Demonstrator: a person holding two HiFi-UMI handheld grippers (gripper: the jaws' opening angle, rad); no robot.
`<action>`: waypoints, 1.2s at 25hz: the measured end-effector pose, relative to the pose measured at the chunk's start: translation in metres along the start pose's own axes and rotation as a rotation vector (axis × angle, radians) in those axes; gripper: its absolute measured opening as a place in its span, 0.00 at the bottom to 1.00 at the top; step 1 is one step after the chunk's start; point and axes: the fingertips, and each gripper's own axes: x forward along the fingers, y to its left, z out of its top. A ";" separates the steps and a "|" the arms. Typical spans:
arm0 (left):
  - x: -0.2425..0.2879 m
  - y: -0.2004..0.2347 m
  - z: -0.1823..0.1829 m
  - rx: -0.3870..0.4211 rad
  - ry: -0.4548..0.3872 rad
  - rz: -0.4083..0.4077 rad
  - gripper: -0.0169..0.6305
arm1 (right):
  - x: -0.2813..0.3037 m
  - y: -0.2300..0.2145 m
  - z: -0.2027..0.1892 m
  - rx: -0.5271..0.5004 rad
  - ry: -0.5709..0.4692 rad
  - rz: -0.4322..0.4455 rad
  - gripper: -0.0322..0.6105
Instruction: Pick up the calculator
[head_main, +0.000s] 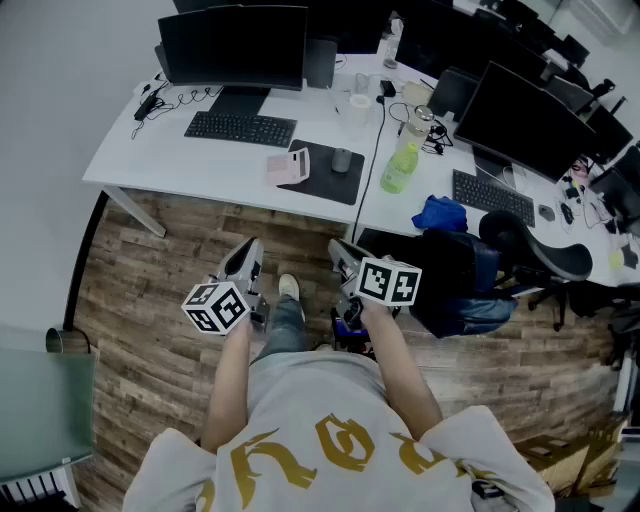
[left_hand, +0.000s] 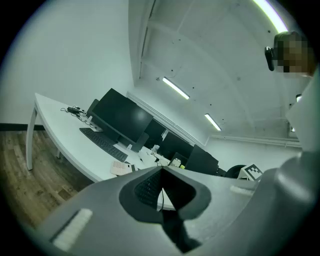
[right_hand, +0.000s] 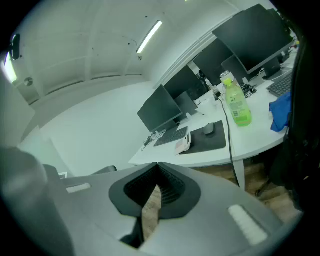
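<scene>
You hold both grippers low before your body, well short of the worktop (head_main: 180, 160) — the left gripper (head_main: 245, 260) has its jaws pressed tip to tip on nothing, and the right gripper (head_main: 345, 256) is closed and empty the same way. The pink calculator (head_main: 288, 165) lies on the worktop at the left edge of the black mouse mat (head_main: 325, 180) — near the keyboard (head_main: 240, 128), with a mouse (head_main: 342, 160) on the mat beside it.

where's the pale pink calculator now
Head view: the pale pink calculator lies on the left white desk, at the black mouse mat's left edge, near the black keyboard.
</scene>
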 end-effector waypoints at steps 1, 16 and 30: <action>-0.001 0.001 -0.001 0.005 0.003 0.004 0.03 | 0.001 0.001 -0.002 -0.003 0.002 0.001 0.09; 0.018 0.037 0.000 0.058 0.049 0.060 0.05 | 0.028 -0.016 0.006 -0.017 -0.007 -0.050 0.18; 0.167 0.180 0.017 0.009 0.294 -0.020 0.14 | 0.185 -0.086 0.071 0.099 -0.010 -0.232 0.26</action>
